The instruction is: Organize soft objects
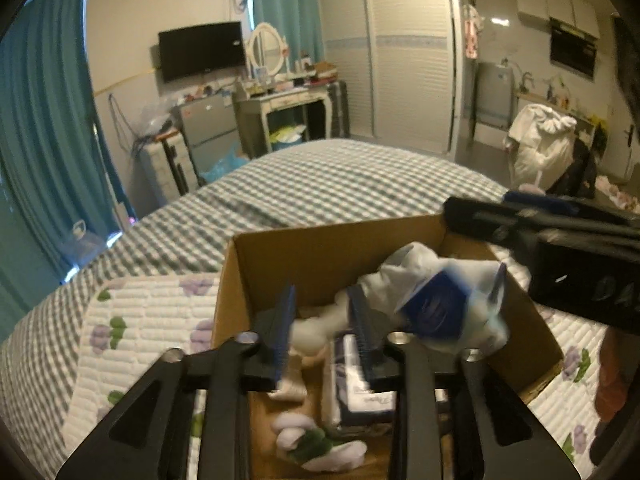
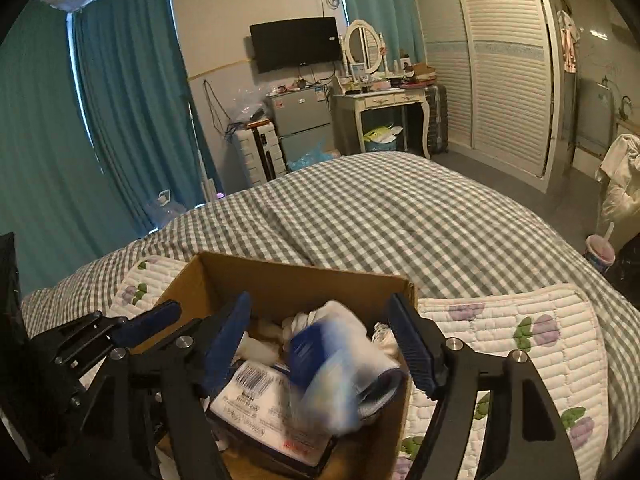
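An open cardboard box (image 1: 320, 248) sits on the bed; it also shows in the right wrist view (image 2: 304, 280). Inside lie a white plush toy (image 1: 320, 328), a tissue pack (image 1: 360, 392) and a purple, white and green soft item (image 1: 312, 440). A blurred white and blue soft bundle (image 2: 340, 372) is in the air over the box between the wide-open fingers of my right gripper (image 2: 324, 344). The bundle also shows in the left wrist view (image 1: 440, 304). My left gripper (image 1: 324, 328) is open and empty above the box, around the plush toy.
A floral quilted pad (image 2: 520, 340) lies under the box on the checked bedspread (image 2: 380, 216). Beyond the bed stand a small fridge (image 2: 300, 120), a dressing table (image 2: 384, 104), teal curtains and a louvred wardrobe. A drink cup (image 2: 600, 252) is at the right.
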A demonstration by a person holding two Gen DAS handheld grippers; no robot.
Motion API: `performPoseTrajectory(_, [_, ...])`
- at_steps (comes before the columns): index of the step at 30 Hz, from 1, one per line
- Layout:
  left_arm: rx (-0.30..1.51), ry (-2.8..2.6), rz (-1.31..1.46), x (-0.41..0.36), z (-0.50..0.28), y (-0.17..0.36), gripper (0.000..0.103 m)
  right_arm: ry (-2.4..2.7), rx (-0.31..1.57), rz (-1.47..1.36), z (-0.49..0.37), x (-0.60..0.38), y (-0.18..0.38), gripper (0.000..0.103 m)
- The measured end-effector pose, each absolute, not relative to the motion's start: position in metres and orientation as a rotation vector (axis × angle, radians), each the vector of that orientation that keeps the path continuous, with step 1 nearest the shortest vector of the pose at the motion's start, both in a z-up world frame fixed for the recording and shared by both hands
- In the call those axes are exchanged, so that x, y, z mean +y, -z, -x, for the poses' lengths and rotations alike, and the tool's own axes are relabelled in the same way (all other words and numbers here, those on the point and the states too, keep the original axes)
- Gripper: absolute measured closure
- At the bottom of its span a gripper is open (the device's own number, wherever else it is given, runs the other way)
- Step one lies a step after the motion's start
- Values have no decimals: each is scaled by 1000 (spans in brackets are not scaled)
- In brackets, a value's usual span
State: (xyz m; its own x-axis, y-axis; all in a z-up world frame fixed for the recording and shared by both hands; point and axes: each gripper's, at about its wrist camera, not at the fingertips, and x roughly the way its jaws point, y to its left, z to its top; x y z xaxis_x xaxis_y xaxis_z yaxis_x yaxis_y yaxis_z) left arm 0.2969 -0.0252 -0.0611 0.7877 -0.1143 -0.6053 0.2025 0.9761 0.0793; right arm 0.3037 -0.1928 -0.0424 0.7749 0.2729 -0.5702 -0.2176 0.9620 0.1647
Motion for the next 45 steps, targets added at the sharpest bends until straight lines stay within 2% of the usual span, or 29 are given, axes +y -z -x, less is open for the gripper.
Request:
performPoseTrajectory(1, [638, 162, -143, -24, -296, 59, 42, -260, 624, -95, -300, -195, 37, 32])
performPoseTrajectory(2, [617, 145, -143, -23, -292, 53, 36, -257, 615, -98, -296, -198, 33, 32])
performPoseTrajectory(6, [544, 130, -139, -17, -264, 12, 36, -231, 575, -85, -269, -206, -5, 32])
performPoseTrajectory(12, [393, 102, -117, 0, -195, -79, 35, -189, 461, -57, -204, -221, -88, 31])
performPoseTrajectory(13, [371, 100, -111, 3, -183, -92, 29, -187, 446, -55, -195, -222, -98, 30])
performPoseTrajectory(14, [340, 95, -100, 6, -164, -109, 18, -184, 419, -49, -178, -225, -113, 27])
performPoseTrajectory(17, [256, 94, -67, 13, -122, -141, 5, -166, 359, -40, -134, -232, -147, 22])
performPoseTrajectory(19, [214, 91, -48, 17, -92, -159, 0, -168, 334, -39, -107, -236, -161, 15])
performPoseTrajectory(22, [166, 85, -31, 22, -54, -172, 0, -175, 280, -44, -68, -241, -175, 1])
performPoseTrajectory(26, [146, 55, -51, 21, -26, -169, 0, -180, 239, -51, -26, -246, -175, 0])
performPoseTrajectory(31, [148, 47, -26, 15, -14, -138, 0, -208, 223, -76, -3, -246, -151, 0])
performPoseTrajectory(45, [327, -7, -5, 12, -70, -17, 0, -177, 375, -4, -64, -233, 3, 0])
